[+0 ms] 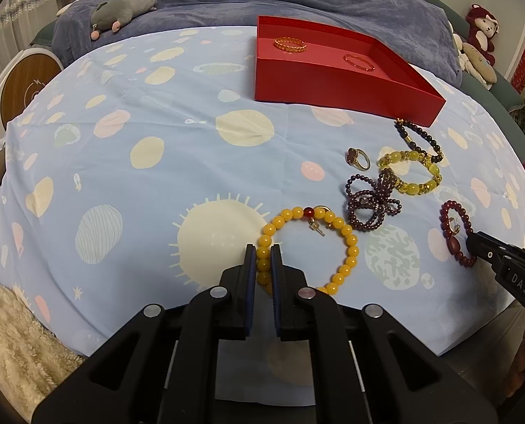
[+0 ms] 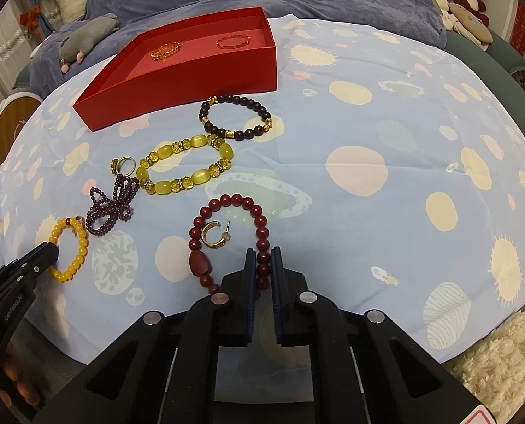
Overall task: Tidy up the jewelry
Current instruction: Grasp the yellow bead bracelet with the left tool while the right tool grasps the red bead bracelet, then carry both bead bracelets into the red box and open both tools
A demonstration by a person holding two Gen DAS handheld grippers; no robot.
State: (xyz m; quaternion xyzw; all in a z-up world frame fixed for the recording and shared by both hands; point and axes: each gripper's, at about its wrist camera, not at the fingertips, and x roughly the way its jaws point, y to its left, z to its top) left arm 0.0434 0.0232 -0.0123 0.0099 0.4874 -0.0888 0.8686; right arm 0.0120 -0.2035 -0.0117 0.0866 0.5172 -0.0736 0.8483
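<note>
The left tool is clamped on the yellow bead bracelet at its 9 o'clock side. The right tool is clamped on the dark red bracelet at 4 o'clock. The red box stands on the table at 12 o'clock.
</note>
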